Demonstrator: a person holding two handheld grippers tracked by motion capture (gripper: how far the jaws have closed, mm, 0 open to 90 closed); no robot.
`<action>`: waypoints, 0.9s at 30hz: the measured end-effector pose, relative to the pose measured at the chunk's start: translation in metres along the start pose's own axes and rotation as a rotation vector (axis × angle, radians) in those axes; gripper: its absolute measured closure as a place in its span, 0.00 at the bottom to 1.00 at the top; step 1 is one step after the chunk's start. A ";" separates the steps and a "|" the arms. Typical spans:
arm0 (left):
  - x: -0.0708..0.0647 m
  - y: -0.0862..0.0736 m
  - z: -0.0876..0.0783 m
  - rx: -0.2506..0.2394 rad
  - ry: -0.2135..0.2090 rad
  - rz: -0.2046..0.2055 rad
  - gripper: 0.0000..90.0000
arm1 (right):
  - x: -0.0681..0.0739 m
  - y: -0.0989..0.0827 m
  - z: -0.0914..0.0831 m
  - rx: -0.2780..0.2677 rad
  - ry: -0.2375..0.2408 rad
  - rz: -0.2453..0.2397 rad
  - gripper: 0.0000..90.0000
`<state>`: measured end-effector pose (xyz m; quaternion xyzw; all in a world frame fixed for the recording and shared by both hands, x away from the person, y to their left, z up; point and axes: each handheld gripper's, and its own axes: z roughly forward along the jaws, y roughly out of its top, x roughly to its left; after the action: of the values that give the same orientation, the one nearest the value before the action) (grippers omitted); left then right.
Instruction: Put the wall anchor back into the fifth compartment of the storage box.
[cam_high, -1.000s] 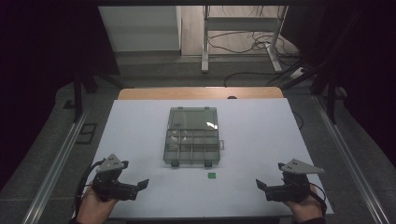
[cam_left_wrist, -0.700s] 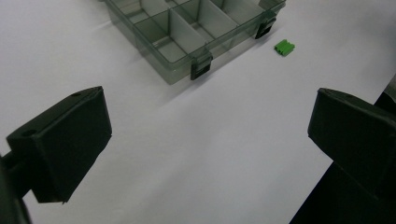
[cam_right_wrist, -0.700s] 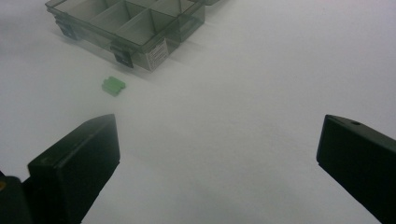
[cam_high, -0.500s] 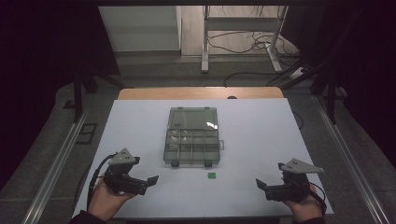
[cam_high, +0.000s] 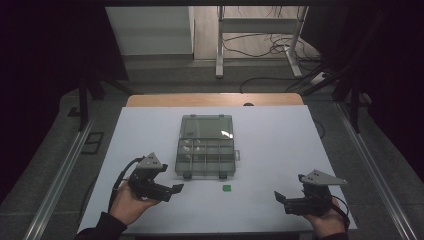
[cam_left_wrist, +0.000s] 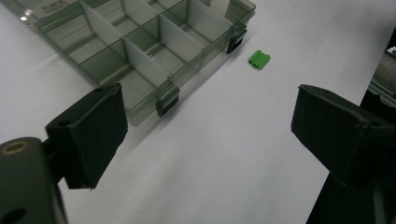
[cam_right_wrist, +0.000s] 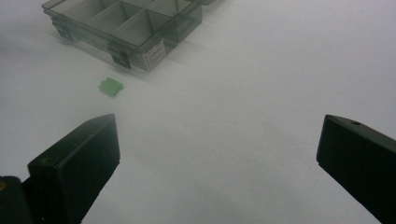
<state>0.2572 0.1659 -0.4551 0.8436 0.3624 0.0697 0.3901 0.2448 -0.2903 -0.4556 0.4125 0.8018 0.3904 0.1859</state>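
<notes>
**High view: 2 spread grippers flank a small green block**

High view shows the green block (cam_high: 227, 188) lying on the white tabletop (cam_high: 280, 150) near the front edge, just in front of the clear compartment box (cam_high: 206, 146). The left gripper (cam_high: 174, 190) sits near the box's front-left corner; its fingers (cam_left_wrist: 91, 130) are spread with nothing between them and have just been closing slightly. The right gripper (cam_high: 280, 198) rests near the front-right corner, fingers (cam_right_wrist: 77, 163) spread wide over bare tabletop.

the clear plastic compartment box (cam_high: 206, 147) lies mid-table (cam_high: 280, 150); the small green block (cam_high: 227, 188) lies just before it, the left gripper (cam_high: 176, 190) before-left, the right gripper (cam_high: 278, 196) before-right.
</notes>
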 end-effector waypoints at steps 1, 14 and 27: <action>0.000 0.001 0.002 0.004 -0.004 0.004 0.14 | 0.000 0.000 0.000 -0.001 -0.003 0.002 0.00; -0.002 0.018 0.023 0.036 -0.064 0.043 0.33 | -0.002 0.000 -0.001 -0.003 -0.007 0.020 0.00; -0.009 0.038 0.062 0.108 -0.124 0.087 0.56 | -0.002 -0.001 0.000 0.005 -0.004 0.020 0.00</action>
<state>0.2964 0.1062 -0.4695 0.8810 0.3039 0.0147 0.3624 0.2458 -0.2922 -0.4562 0.4219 0.7982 0.3894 0.1823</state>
